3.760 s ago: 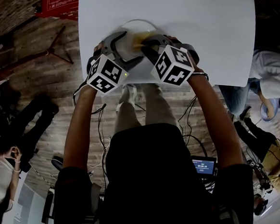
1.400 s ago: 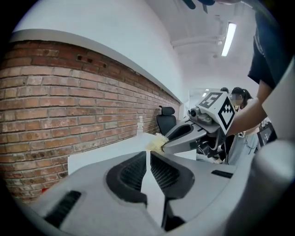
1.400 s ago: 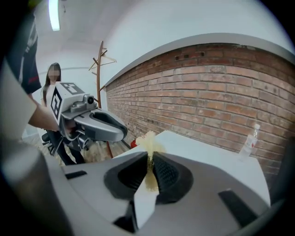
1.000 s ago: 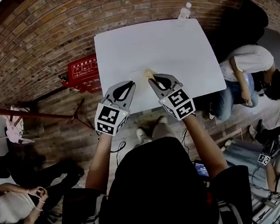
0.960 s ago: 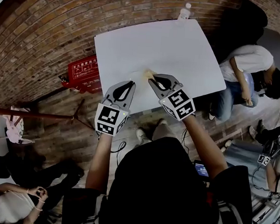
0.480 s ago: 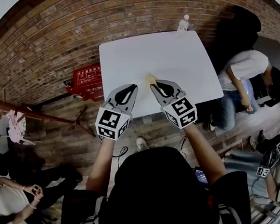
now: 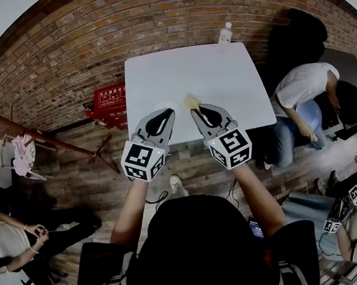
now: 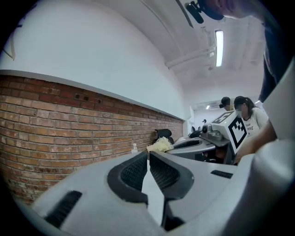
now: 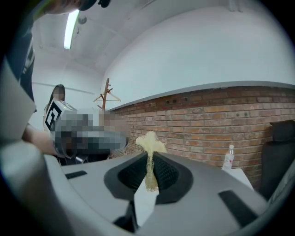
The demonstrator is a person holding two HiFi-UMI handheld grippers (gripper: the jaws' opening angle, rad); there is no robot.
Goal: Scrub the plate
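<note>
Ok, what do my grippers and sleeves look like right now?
The left gripper and right gripper are light grey tapered shells with black teardrop cut-outs and black ribbed fingers. Each carries a white cube with black square markers. The sleeves are short and dark.

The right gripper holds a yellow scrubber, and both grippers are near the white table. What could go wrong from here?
1. The right gripper pinches only a thin part of the yellow scrubber; the tuft beyond the tips could slip out under scrubbing pressure.
2. The left gripper is shut on nothing, and I cannot make out the plate on the white table, so the plate may slide unheld.
3. The two grippers are close together and could bump.
</note>
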